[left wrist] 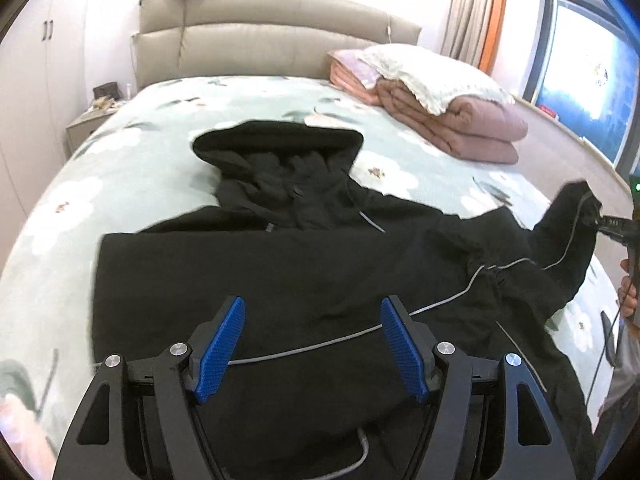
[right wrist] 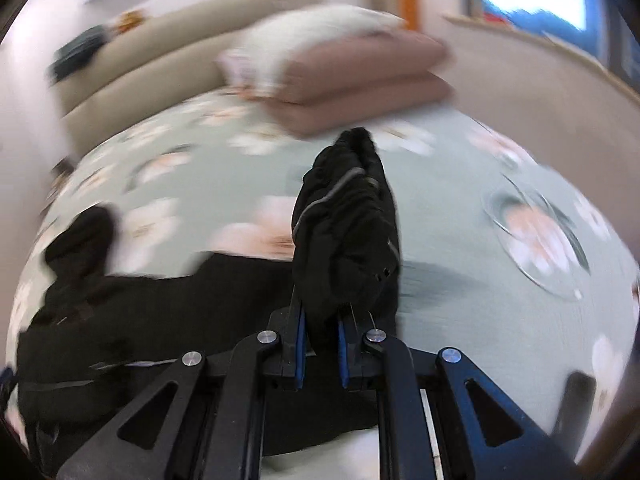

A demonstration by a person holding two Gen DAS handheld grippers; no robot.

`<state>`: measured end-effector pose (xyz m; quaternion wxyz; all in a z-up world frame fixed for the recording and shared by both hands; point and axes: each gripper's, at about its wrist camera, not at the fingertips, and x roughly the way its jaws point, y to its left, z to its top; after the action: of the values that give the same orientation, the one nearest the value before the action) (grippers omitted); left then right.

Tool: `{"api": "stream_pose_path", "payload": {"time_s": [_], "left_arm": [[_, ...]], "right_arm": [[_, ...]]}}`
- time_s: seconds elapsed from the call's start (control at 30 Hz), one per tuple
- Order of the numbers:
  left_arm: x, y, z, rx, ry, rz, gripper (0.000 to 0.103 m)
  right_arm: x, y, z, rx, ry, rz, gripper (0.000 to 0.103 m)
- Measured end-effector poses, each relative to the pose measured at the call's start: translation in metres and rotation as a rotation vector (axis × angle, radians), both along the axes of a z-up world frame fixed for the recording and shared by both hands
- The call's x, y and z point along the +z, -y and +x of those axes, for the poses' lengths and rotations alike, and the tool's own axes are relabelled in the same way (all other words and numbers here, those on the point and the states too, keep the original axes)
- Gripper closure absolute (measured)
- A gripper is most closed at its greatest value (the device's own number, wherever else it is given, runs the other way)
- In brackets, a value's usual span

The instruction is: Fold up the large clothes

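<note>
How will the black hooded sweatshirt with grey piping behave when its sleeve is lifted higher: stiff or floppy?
Probably floppy: the sleeve bunches and droops where the right gripper is shut on it. The black hooded sweatshirt lies flat and creased on the floral bed cover, so its body should likely drag after it rather than rise as one piece.

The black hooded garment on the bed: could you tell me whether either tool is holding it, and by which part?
The right tool is shut on the end of the black hooded garment's right sleeve, lifted off the floral bed cover. The left tool is open, holding nothing.
</note>
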<state>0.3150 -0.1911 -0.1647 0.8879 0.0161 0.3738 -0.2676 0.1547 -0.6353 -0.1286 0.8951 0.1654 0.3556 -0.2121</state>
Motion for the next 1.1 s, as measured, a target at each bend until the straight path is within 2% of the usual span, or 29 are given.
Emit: {"api": "stream_pose_path", "payload": {"time_s": [0.17,0.3,0.5,0.6,0.63,0.73,0.8,0.87,0.93,0.97,1.0,1.1], "left_arm": [[0.020,-0.038,-0.017,0.013,0.040,-0.004,0.031],[0.031,-0.071,-0.029,0.019,0.063,-0.015,0.031],[0.031,-0.110,-0.036,0.050,0.066,-0.027,0.031],[0.022,-0.125,-0.033,0.072,0.046,-0.034,0.031],[0.018,-0.129,-0.032,0.079,0.037,-0.033,0.031],[0.005,-0.138,-0.026,0.095,0.010,-0.028,0.031],[-0.004,-0.144,-0.021,0.099,-0.021,-0.038,0.031],[-0.011,-0.148,-0.014,0.091,-0.056,-0.051,0.031],[-0.016,-0.148,-0.008,0.072,-0.083,-0.070,0.031],[-0.019,-0.145,-0.002,0.054,-0.108,-0.091,0.031],[-0.021,-0.142,0.002,0.039,-0.126,-0.108,0.031],[-0.030,-0.127,0.019,-0.028,-0.206,-0.223,0.031]], "right_arm": [[0.033,-0.115,0.039,0.234,0.044,0.025,0.087],[0.044,-0.216,0.071,0.416,0.050,0.033,0.087],[0.021,-0.330,0.111,0.638,0.039,0.105,0.087],[-0.011,-0.377,0.132,0.749,-0.002,0.158,0.086],[-0.022,-0.390,0.137,0.774,-0.031,0.178,0.083],[-0.070,-0.416,0.160,0.826,-0.166,0.276,0.070],[-0.090,-0.416,0.163,0.827,-0.201,0.311,0.070],[-0.088,-0.408,0.156,0.849,-0.177,0.346,0.068],[-0.073,-0.390,0.138,0.884,-0.123,0.365,0.060],[-0.063,-0.377,0.128,0.881,-0.085,0.341,0.056],[-0.051,-0.362,0.118,0.858,-0.043,0.297,0.047],[-0.032,-0.315,0.094,0.749,0.014,0.160,0.044]]}}
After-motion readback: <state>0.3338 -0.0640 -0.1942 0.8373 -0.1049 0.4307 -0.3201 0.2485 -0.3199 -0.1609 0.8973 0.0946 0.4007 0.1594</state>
